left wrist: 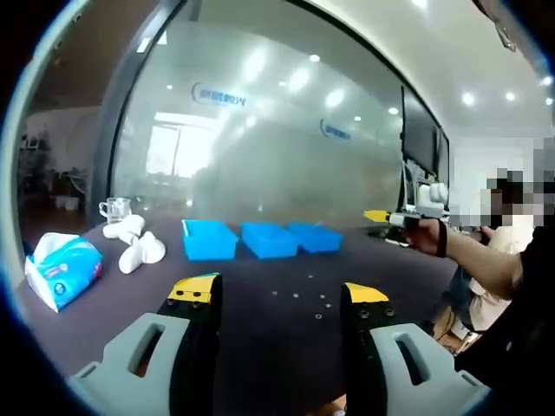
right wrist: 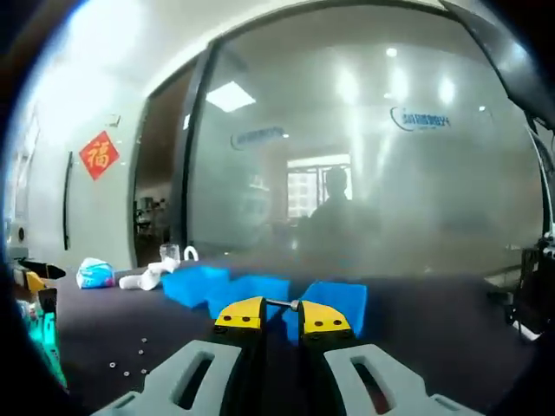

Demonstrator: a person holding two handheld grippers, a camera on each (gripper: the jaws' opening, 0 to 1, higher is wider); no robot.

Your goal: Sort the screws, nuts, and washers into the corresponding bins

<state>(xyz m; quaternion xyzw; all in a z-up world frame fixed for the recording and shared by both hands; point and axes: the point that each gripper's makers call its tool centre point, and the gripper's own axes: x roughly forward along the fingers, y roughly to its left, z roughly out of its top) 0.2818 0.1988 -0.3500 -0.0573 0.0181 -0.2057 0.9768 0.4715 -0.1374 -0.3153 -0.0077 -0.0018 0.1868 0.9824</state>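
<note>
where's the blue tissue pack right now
In the left gripper view the blue tissue pack lies at the dark table's left edge, beside white plastic pieces, left of three blue bins.

You face a frosted glass wall [left wrist: 260,147] with blue logos, ceiling lights mirrored in it. A dark table [left wrist: 277,286] spreads across the lower frame. At upper right of the left gripper view hangs a dark screen [left wrist: 418,130]. Left in the right gripper view, a red paper charm [right wrist: 99,154] decorates the white wall.
</note>
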